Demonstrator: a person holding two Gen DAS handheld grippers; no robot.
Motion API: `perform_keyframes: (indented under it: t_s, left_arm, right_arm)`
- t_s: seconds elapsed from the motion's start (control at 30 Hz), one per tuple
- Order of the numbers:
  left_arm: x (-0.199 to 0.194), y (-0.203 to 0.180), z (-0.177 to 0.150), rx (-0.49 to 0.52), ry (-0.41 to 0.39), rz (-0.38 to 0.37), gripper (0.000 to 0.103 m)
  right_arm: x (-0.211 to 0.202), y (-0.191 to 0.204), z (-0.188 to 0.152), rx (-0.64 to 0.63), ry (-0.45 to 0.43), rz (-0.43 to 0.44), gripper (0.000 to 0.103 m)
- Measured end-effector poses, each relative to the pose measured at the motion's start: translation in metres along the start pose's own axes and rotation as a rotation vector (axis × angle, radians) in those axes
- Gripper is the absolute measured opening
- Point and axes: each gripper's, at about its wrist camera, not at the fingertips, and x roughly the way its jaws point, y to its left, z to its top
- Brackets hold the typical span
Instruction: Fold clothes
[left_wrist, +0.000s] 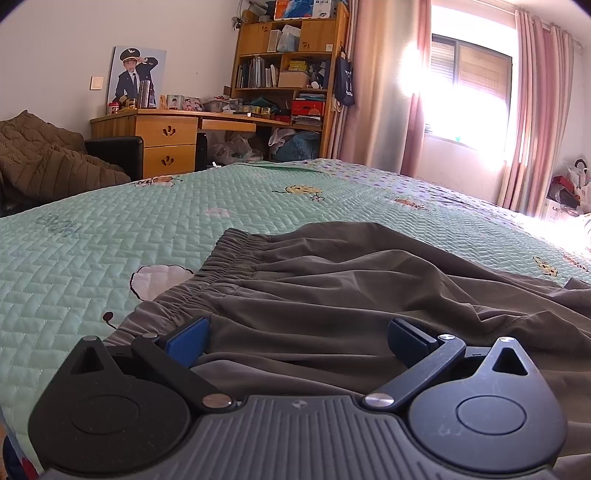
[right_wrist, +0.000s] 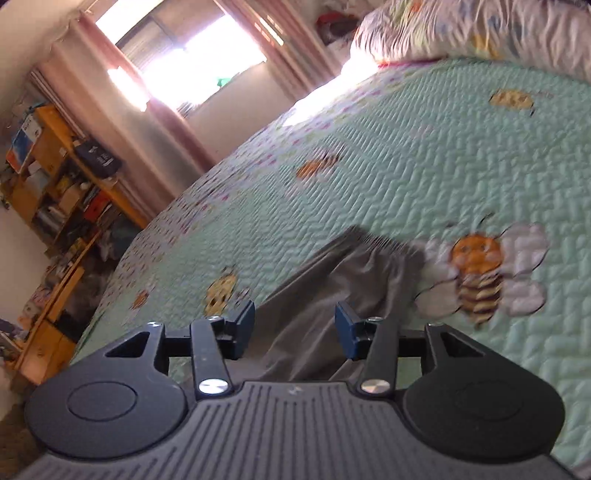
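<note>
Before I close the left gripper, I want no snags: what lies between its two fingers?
Only the grey trousers: in the left wrist view, the left gripper is open with wrinkled cloth near the elastic waistband filling the gap.

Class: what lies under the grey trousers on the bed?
The grey trousers lie on the green quilted bedspread, which shows all around them. The part directly beneath is covered and unseen.

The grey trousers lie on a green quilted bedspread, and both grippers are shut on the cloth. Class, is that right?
Not quite. The trousers do lie on the green bedspread, but neither gripper is shut. The left wrist view shows the left gripper with its jaws wide apart over the cloth, and the right wrist view shows the right gripper open too.
</note>
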Motion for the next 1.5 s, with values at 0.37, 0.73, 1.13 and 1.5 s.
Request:
perform_keyframes:
  t_s: [0.37,0.73,1.13,1.5]
  left_arm:
    - [0.0,0.002,0.0,-0.005,0.003,-0.006,0.102]
    - [0.002,-0.002,-0.002,0.015,0.008,0.007,0.102]
    - [0.006,-0.01,-0.003,0.075,0.022,0.039,0.102]
    - [0.002,-0.009,-0.003,0.06,0.015,0.03,0.102]
  right_arm:
    - [0.089,0.046,-0.02,-0.098,0.1,0.002,0.05]
    - [0.037,-0.076,0.083,0.041,0.01,-0.08,0.072]
    - [0.107,-0.084,0.075,-0.023,0.191,-0.005,0.016]
    - [-0.004,-0.055,0.072,-0.129,0.028,-0.135,0.01]
